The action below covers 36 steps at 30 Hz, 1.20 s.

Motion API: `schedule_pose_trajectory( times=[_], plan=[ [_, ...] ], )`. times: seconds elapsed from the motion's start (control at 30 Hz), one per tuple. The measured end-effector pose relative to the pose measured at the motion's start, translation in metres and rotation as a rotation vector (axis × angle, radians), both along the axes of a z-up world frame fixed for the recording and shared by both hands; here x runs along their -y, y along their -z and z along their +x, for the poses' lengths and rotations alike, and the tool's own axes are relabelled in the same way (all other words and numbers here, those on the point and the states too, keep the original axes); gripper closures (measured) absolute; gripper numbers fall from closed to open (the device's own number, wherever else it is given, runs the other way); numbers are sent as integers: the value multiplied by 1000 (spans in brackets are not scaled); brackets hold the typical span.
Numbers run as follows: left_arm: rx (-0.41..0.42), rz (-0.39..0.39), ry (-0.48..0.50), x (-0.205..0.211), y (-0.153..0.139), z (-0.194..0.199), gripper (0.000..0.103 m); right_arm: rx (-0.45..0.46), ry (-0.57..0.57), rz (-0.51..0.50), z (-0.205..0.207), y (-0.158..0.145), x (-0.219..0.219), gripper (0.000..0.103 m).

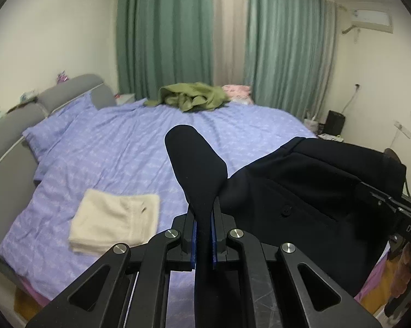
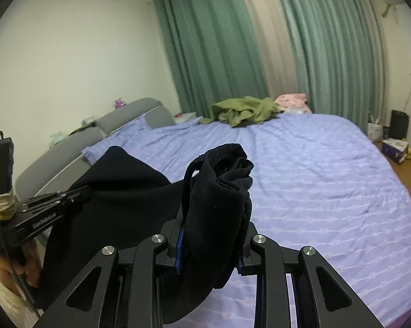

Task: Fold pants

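The left gripper (image 1: 204, 235) pinches a thin flap of the dark navy cloth pants (image 1: 301, 191), and the right gripper (image 2: 211, 243) squeezes a thick bunched part of the same pants (image 2: 219, 191). The pants hang in the air between the two grippers, above the big bed with the light purple sheet (image 1: 109, 147). To do this step well, I think both grippers should pull apart evenly so the cloth is flat, then lower it onto the sheet. A folded cream towel (image 1: 115, 220) lies nearby, and a crumpled green cloth (image 1: 191, 97) lies far back. Writing reads "GenRobot.AI" and "DAS".
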<state>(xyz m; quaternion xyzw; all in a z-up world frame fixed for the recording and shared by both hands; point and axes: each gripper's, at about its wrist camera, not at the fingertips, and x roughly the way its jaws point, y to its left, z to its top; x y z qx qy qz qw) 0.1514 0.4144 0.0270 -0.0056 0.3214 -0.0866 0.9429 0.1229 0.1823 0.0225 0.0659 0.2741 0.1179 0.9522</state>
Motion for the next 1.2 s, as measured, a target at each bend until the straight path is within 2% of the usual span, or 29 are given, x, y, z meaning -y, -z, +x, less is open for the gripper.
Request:
schedule_pose_trajectory(
  times=[0.07, 0.23, 0.4, 0.5, 0.6, 0.73, 0.83, 0.97, 1.07, 1.2],
  plan=[
    [-27, -28, -35, -19, 7, -4, 94, -16, -29, 4, 3, 5, -12, 75],
    [-60, -34, -103, -66, 23, -11, 94, -68, -100, 14, 12, 21, -47, 75],
    [-90, -54, -141, -126, 41, 2, 94, -108, -150, -2, 26, 36, -94, 75],
    [-107, -53, -127, -162, 52, 17, 94, -133, -151, -3, 38, 46, -128, 75],
    [-146, -62, -91, -207, 61, 45, 94, -169, -112, 20, 52, 59, -160, 75],
    [-157, -36, -47, -255, 69, 79, 94, -219, -73, 49, 76, 74, -206, 75],
    [-168, -54, -17, -286, 74, 108, 94, -229, -41, 66, 92, 81, -232, 75],
    [-156, -33, 17, -313, 83, 153, 94, -227, -14, 61, 128, 88, -262, 75],
    [-164, -47, 42, -330, 93, 198, 94, -244, 13, 38, 168, 99, -282, 75],
    [-158, -39, 78, -345, 115, 260, 94, -259, 47, 7, 211, 115, -300, 75]
  ],
)
